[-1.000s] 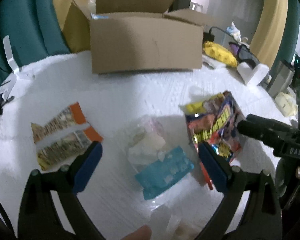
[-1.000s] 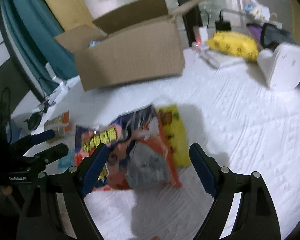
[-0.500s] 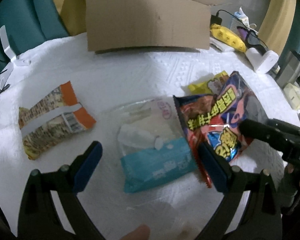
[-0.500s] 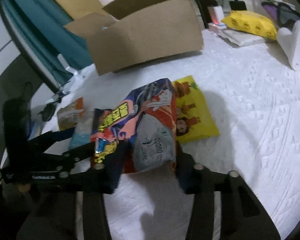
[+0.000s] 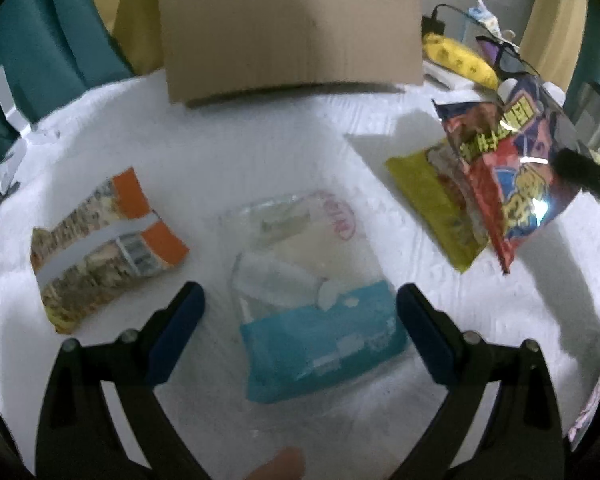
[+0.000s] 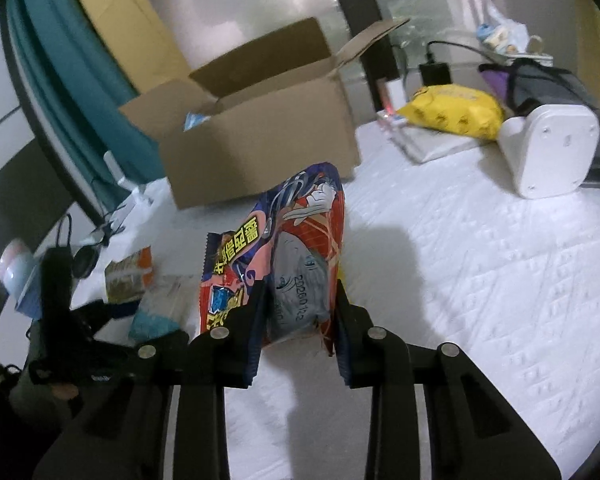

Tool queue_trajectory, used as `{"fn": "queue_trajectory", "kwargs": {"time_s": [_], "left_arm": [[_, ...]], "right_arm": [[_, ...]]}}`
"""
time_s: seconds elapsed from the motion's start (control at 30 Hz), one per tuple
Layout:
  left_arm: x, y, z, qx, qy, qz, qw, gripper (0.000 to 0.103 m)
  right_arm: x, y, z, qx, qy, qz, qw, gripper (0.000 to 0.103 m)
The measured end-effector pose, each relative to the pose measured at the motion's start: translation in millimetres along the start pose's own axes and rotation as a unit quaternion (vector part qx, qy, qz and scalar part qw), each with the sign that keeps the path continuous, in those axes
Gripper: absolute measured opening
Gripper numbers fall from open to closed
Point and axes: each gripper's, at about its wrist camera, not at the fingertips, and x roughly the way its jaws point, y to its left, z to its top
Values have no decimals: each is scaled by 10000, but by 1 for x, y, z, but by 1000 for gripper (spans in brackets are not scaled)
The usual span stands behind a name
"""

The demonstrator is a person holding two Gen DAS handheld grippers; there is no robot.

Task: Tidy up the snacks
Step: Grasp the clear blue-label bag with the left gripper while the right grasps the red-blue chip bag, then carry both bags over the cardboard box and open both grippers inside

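**Snack bag lifted clear of the table**

Red bag (image 6: 288,264) of snacks hangs off the white-covered table (image 6: 480,280), pinched at its lower end between the pressed-in fingers of the right gripper (image 6: 300,320). Half a second ago the same bag lay flat on the cloth, overlapping a yellow packet (image 5: 432,204); it has since been raised and tilted upright, and the yellow packet now lies uncovered toward the table's right edge. The open cardboard box (image 6: 260,136) stands at the far edge, well apart from the raised bag, with at least one pale blue item visible inside it. The left gripper (image 5: 300,312) has its fingers spread wide, holding nothing, over a clear bag with a blue pack (image 5: 320,340) near the table's front edge. An orange-ended packet (image 5: 100,248) lies near the left edge. The lift suggests the red bag is bound for the box, which would leave three packets on the table to sort. The thin, crinkly film may slip or swing in so narrow a pinch.
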Motion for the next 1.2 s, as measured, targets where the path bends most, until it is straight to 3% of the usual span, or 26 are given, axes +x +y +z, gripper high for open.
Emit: {"fn": "queue_trajectory", "kwargs": {"time_s": [0.07,0.17,0.27,0.67,1.2], "left_arm": [[-1,1,1,-25,-12,-119,9999,96],[-4,2,5,29,-17,-198,9998,72],[-8,2,9,39,-59,-239,9997,64],[-32,9,35,82,-443,-476,9979,63],[-58,22,88,290,-1198,-421,9915,63]], "right_arm": [[-2,-5,3,47,-23,-15,10000,32],[-1,-6,7,60,-40,-15,10000,32],[-1,-7,13,73,-81,4,9999,32],[3,3,48,-101,-291,60,9995,27],[11,20,95,-355,-657,94,9972,26]]}}
